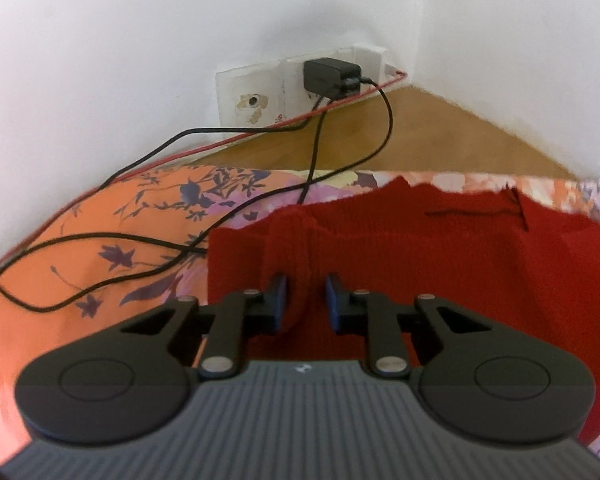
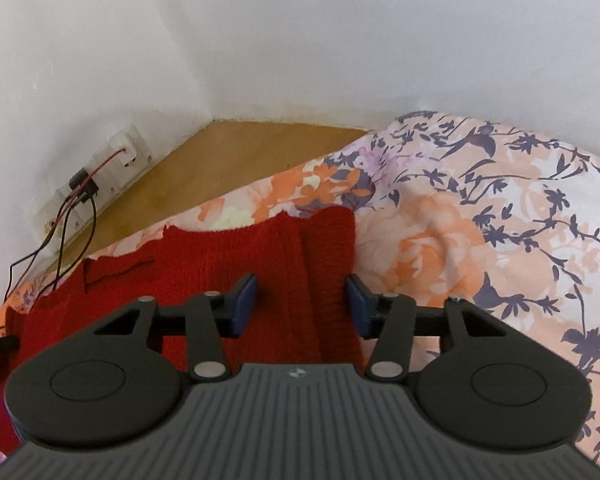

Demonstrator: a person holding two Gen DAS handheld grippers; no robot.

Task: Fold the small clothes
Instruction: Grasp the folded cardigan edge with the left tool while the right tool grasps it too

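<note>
Nearest, the left tongs (image 1: 307, 300) stand released, a raised fold of the red knit garment (image 1: 440, 256) between their pads. The right tongs (image 2: 302, 306) gape wide over its right edge. The garment lies on the floral bedspread (image 2: 480, 240); beyond, black cables (image 1: 148, 148) reach a wall charger (image 1: 328, 78).

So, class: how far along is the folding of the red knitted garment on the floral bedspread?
Done: the red knitted garment lies spread on the floral bedspread. In hand: the left gripper and right gripper, both open, each straddle a raised fold. Left: gripping and folding; no finished fold shows.
</note>
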